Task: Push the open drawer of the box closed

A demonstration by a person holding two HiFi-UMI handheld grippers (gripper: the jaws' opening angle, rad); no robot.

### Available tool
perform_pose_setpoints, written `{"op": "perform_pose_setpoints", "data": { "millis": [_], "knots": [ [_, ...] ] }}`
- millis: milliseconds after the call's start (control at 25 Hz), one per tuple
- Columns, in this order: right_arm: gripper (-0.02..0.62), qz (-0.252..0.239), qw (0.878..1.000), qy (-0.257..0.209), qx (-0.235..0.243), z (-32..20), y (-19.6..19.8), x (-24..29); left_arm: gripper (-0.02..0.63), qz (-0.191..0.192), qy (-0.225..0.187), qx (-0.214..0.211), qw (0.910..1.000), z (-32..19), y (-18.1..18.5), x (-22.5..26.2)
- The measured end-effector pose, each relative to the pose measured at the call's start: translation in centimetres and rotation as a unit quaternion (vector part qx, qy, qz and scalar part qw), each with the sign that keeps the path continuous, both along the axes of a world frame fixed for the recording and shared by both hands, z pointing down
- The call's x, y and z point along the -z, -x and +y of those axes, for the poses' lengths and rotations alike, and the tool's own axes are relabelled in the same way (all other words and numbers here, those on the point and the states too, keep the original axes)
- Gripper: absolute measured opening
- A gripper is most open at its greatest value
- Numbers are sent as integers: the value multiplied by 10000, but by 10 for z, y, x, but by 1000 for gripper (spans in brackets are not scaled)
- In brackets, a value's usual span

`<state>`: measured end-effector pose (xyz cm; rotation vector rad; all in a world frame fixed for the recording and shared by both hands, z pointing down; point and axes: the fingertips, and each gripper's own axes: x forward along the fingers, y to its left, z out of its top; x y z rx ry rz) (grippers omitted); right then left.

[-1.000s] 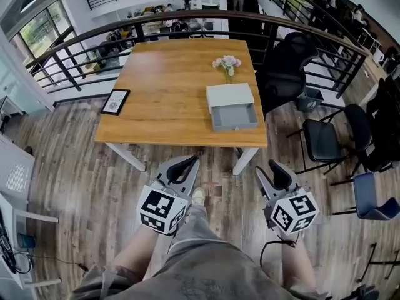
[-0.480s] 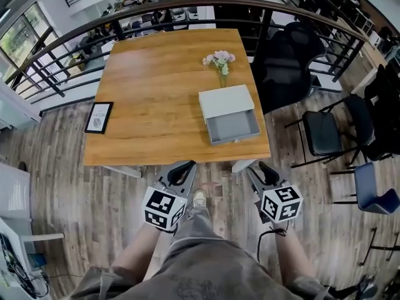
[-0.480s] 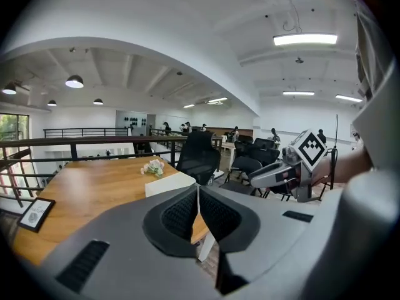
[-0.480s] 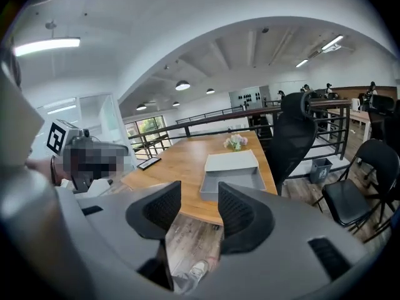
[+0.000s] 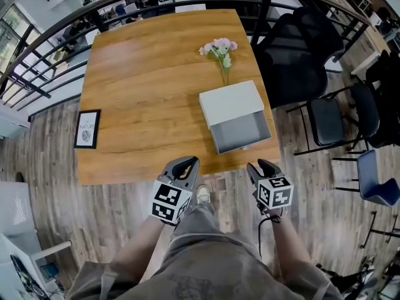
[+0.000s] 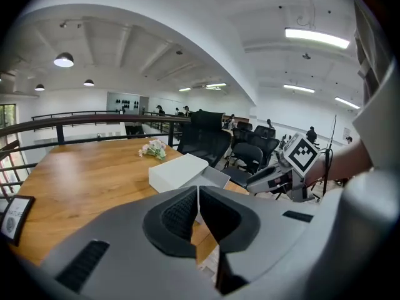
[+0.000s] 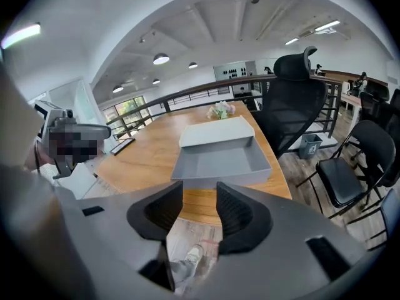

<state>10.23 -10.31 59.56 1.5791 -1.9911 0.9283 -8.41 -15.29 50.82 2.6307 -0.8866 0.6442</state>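
A pale grey box [image 5: 230, 100] stands near the right edge of the wooden table [image 5: 144, 86]. Its drawer [image 5: 242, 132] is pulled out toward me and holds nothing. In the right gripper view the drawer [image 7: 222, 161] lies straight ahead of the jaws, beyond the table's front edge. My right gripper [image 5: 261, 165] hangs just short of that edge, below the drawer; its jaws are closing with nothing between them. My left gripper [image 5: 185, 163] is beside it to the left, its pads nearly touching, empty. From the left gripper view the box [image 6: 177, 170] sits ahead and to the right.
A small bunch of flowers [image 5: 220, 49] lies behind the box. A framed picture [image 5: 87, 129] rests at the table's left edge. Black office chairs [image 5: 297, 42] and a blue chair [image 5: 377, 181] stand to the right. A dark railing [image 5: 47, 74] curves behind the table.
The table and box have come nearer as the person stepped forward. Both grippers now reach the table's front edge. The right jaws stand a little narrower.
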Motion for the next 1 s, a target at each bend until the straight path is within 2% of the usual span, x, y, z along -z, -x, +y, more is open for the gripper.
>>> {"op": "perform_pose_setpoints", "data": {
  "millis": [200, 560, 880, 1000],
  "knots": [
    [181, 164, 9988, 446, -125, -21, -4, -28, 26, -159, 303, -169, 9993, -27, 4, -24],
    [161, 333, 9948, 963, -13, -38, -7, -71, 26, -277, 714, -27, 9971, -45, 10, -60],
    [150, 390, 9910, 1253, 272, -49, -9, -96, 26, -432, 952, 294, 9941, -48, 11, -77],
    [115, 332, 9910, 1243, 371, -55, -7, -96, 26, -452, 1144, 463, 9913, -45, 12, -83]
  ]
}}
